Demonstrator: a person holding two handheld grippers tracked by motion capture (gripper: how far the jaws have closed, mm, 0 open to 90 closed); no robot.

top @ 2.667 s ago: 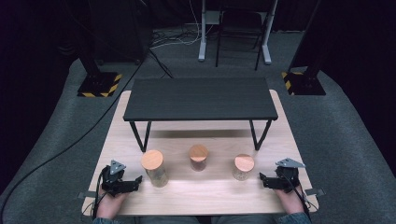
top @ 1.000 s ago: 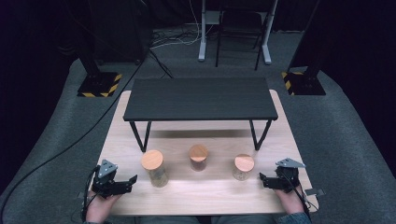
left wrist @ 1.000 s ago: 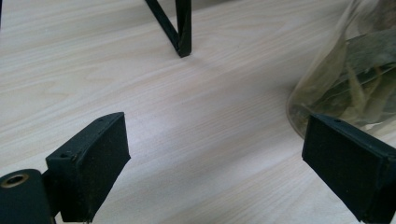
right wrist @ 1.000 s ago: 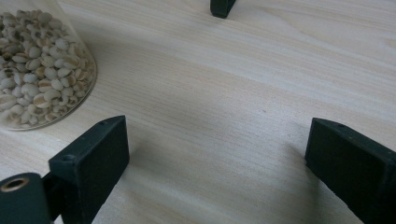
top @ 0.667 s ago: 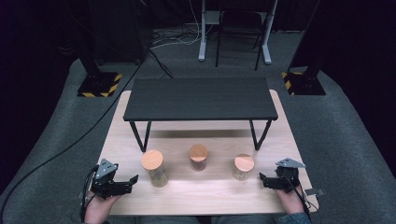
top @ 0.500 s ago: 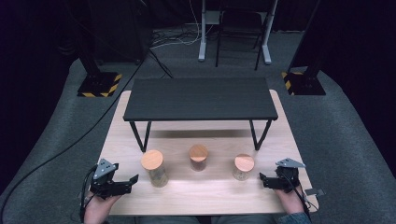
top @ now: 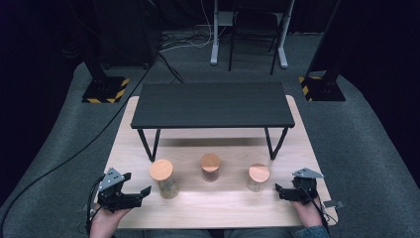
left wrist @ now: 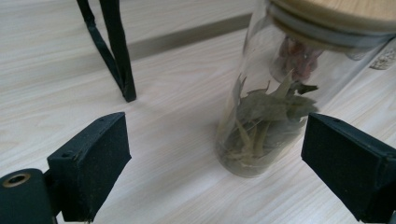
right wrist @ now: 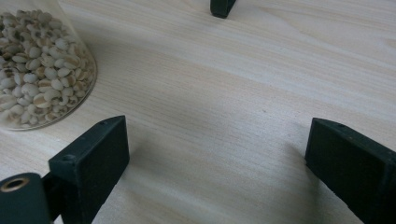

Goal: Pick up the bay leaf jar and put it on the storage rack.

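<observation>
Before left gripper (left wrist: 215, 154), leaf jar (left wrist: 275, 98)

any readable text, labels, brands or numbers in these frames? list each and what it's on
None readable.
Left jar, middle jar, right jar: plain wooden lids, clear glass, no labels.
Left tongs, right tongs: no markings legible.
Yellow-black hazard stripes on the stand bases: a sign, no words.
</observation>
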